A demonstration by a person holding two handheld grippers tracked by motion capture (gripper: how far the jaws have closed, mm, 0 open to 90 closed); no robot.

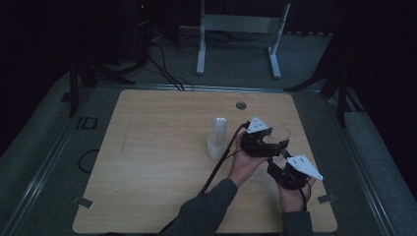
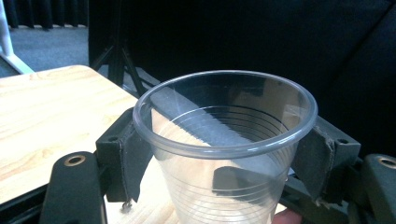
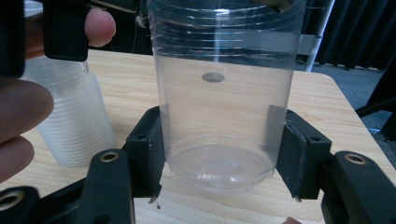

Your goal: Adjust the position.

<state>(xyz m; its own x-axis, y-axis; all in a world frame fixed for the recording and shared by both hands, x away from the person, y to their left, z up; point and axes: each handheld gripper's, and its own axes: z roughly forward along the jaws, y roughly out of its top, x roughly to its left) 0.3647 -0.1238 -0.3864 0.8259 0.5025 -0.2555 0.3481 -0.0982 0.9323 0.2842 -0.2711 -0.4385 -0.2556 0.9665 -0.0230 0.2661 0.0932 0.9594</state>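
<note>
Toward the right side of the wooden table [image 1: 147, 162], a single clear plastic cup [image 1: 281, 133] is held between both tongs. The left tongs [image 2: 224, 154] clasp it high up, just under the rim, with a pad pressed against each side of the wall. The right tongs [image 3: 219, 154] sit at the cup's base; their pads stand right at the wall on both sides, though I cannot tell whether they truly squeeze it or only bracket it. The cup stands upright, with its bottom at or just above the tabletop; which of the two is hard to say. Just to its left stands a stack of nested clear cups [image 1: 217, 137], upright and apart from the held one.

My reading is that one cup has already been separated from the stack and is now under control. What seems left is to set it down or carry it to its place, then release it, with the stack waiting for any further cups.
</note>
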